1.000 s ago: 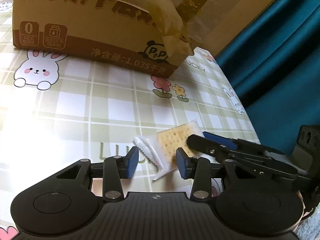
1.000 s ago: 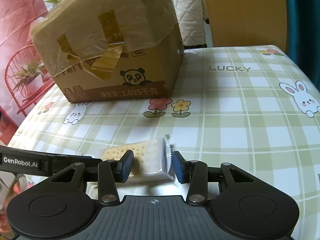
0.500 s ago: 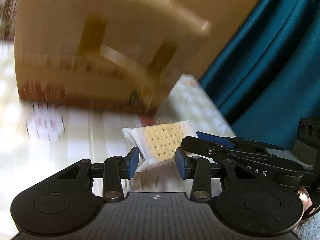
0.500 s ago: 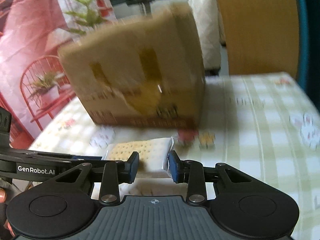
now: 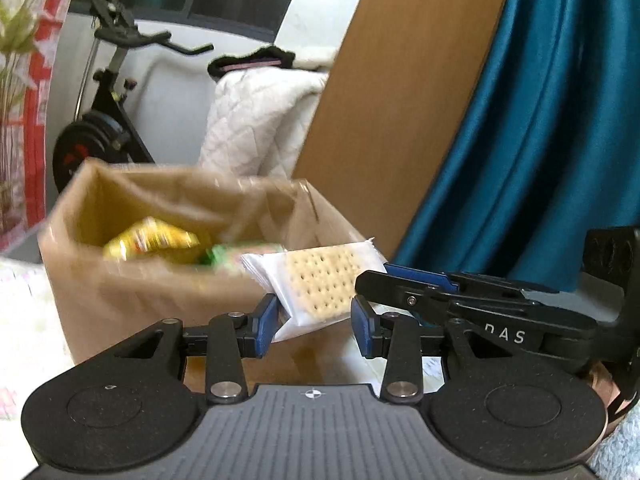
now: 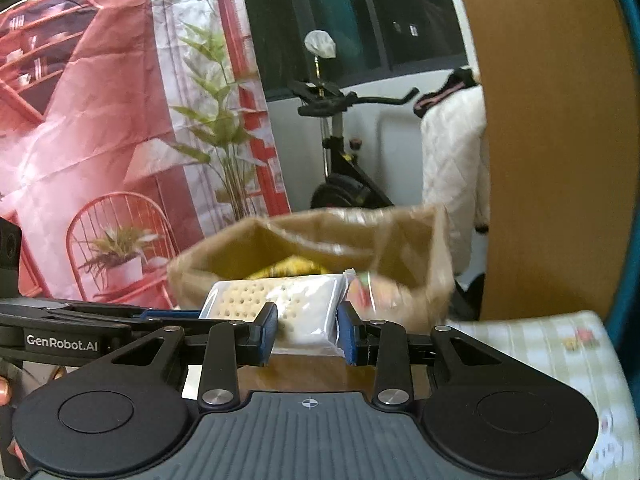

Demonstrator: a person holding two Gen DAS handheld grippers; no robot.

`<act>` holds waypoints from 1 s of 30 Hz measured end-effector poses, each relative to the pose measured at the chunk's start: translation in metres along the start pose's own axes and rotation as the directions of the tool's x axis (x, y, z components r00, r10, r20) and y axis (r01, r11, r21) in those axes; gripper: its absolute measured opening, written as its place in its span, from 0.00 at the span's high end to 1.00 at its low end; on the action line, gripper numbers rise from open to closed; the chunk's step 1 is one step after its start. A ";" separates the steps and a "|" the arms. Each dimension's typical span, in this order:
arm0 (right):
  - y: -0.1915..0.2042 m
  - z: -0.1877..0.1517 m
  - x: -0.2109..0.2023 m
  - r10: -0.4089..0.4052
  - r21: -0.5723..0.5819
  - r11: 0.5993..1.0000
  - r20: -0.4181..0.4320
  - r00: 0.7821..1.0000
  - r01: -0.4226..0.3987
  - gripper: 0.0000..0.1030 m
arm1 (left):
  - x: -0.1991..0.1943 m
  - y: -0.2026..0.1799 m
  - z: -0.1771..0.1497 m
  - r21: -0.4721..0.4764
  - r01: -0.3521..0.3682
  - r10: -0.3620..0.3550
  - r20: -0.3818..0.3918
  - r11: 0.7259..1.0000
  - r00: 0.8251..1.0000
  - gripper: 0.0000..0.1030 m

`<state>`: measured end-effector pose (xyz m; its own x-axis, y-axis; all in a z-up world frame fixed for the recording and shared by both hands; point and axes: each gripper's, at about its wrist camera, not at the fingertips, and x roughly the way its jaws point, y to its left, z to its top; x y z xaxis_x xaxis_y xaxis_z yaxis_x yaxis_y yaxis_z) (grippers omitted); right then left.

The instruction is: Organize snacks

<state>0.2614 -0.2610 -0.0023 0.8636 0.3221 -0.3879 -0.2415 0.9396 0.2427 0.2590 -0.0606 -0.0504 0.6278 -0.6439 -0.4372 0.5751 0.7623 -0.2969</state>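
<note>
Left wrist view: the left gripper [image 5: 314, 322] is holding its jaws apart, with the cracker packet [image 5: 316, 282] hanging between and just ahead of its blue pads [image 5: 266, 322]. Whether either pad is touching the wrapper cannot be told. The packet is lying tilted, its clear wrapper showing a pale square cracker dotted with rows of small holes, and its white crimped end is pointing left. The right gripper [image 5: 404, 280] is reaching in from the right side, its black finger lying against the packet's right end. Behind the packet, the open cardboard box [image 5: 120, 292] is appearing blurred, with a yellow snack bag [image 5: 150, 240] and something green inside it. A teal curtain [image 5: 540, 140] is hanging on the right.

Right wrist view: the right gripper [image 6: 308, 330] is clamping its jaws on the cracker packet [image 6: 280, 300], both blue pads pressing the wrapper's sides. The packet is sitting raised above the bench [image 6: 540, 344], in front of the box [image 6: 416, 288] and near its rim. The left gripper's [image 6: 172, 314] finger is coming in from the left and meeting the packet's far end. An exercise bike [image 6: 340, 152] is standing behind.
</note>
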 end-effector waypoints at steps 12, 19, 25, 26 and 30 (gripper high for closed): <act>0.004 0.033 0.104 0.033 0.064 0.998 -0.063 0.997 -0.029 0.70 | 0.033 0.066 0.039 -0.015 -0.086 0.084 -0.084 0.996 0.993 0.60; 0.007 0.020 0.129 -0.002 0.091 0.996 -0.135 0.991 0.014 0.67 | 0.041 0.079 0.035 -0.026 -0.119 0.116 -0.095 0.993 0.989 0.59; 0.008 0.019 0.116 -0.038 0.055 0.997 -0.125 0.991 0.046 0.53 | 0.032 0.071 0.033 0.002 -0.137 0.137 -0.076 0.991 0.988 0.46; 0.009 0.022 0.111 -0.047 0.047 0.997 -0.117 0.992 0.053 0.45 | 0.029 0.069 0.034 0.004 -0.146 0.145 -0.069 0.989 0.987 0.43; 0.015 0.031 0.091 -0.083 0.018 0.996 -0.091 0.992 0.085 0.28 | 0.013 0.064 0.040 0.007 -0.194 0.194 -0.028 0.981 0.981 0.26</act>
<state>0.3504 -0.2209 -0.0064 0.8366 0.2525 -0.4862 -0.1596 0.9613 0.2247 0.3249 -0.0232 -0.0413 0.7122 -0.4820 -0.5103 0.4461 0.8721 -0.2011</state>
